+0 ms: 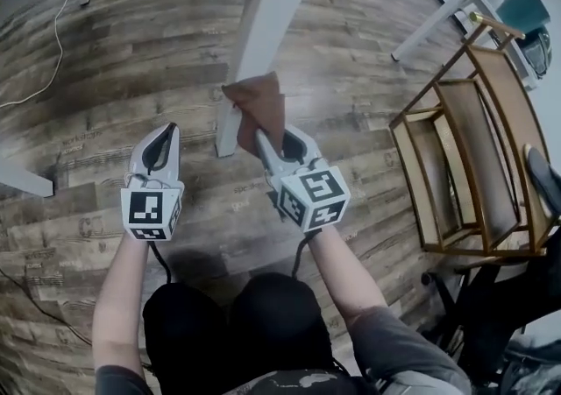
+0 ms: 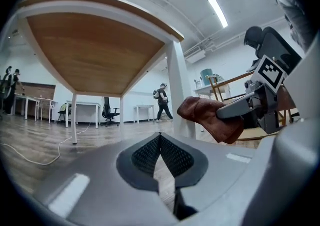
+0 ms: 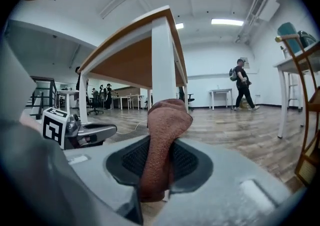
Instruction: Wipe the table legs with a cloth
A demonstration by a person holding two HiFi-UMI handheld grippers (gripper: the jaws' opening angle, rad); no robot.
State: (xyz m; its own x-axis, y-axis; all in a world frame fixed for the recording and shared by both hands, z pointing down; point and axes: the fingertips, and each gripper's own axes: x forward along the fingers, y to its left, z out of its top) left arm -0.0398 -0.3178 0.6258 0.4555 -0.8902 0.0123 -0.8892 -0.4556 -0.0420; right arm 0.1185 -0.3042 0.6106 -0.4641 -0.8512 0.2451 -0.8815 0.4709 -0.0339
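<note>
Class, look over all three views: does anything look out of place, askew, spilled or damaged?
Nothing stands out. The right gripper is shut on the brown cloth close to the white table leg. The left gripper is shut and empty. No spill or damage shows.

A wooden chair (image 1: 491, 148) stands on the plank floor (image 1: 114, 56), a white cable (image 1: 56, 43) lying well apart.
</note>
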